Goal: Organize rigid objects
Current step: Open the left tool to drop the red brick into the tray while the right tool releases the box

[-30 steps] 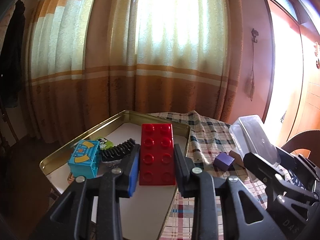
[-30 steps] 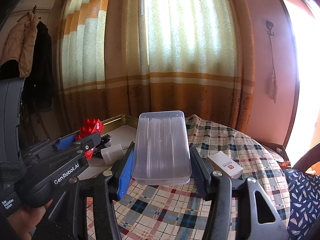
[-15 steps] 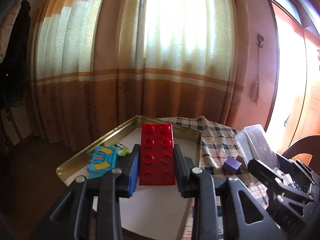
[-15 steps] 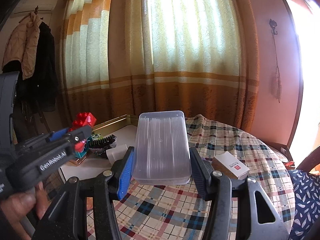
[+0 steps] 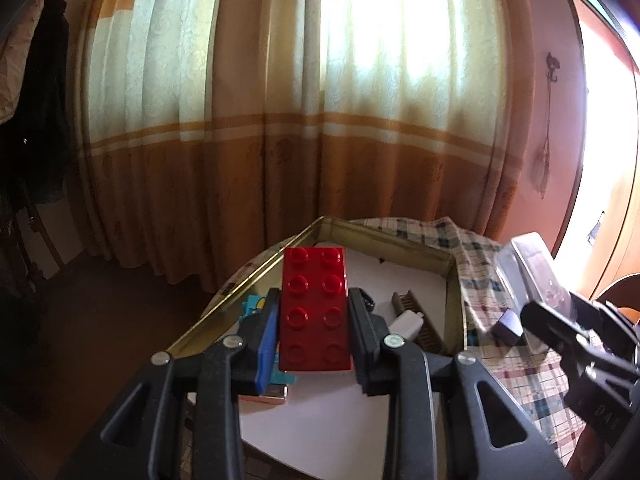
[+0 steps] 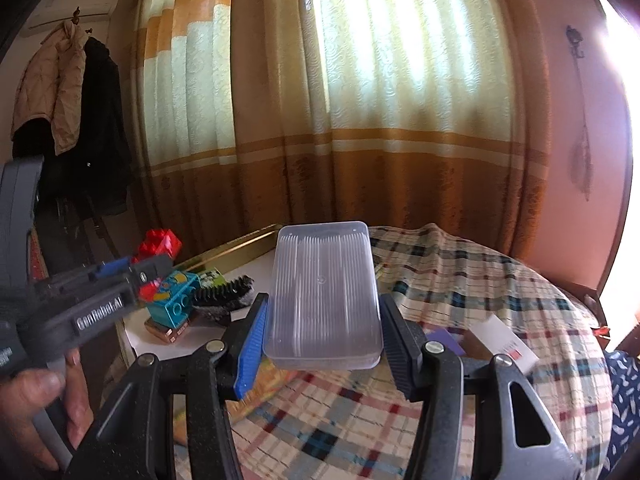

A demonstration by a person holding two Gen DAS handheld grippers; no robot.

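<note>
Left wrist view: the left gripper (image 5: 314,316) is clamped on the red brick (image 5: 315,309), long axis toward 12 o'clock, over the tray (image 5: 454,300).

Right wrist view: the right gripper (image 6: 322,322) is clamped on the clear box (image 6: 323,294), with the tray (image 6: 236,248) at 10 o'clock, nearer the left hand (image 6: 44,408).

The left gripper (image 5: 314,336) clamps a red studded brick (image 5: 315,312) above a gold-rimmed tray (image 5: 452,280); a teal block (image 5: 253,307) and dark comb (image 5: 416,320) lie inside — the right gripper (image 5: 568,328) holds a clear box (image 5: 536,268) alongside.
</note>
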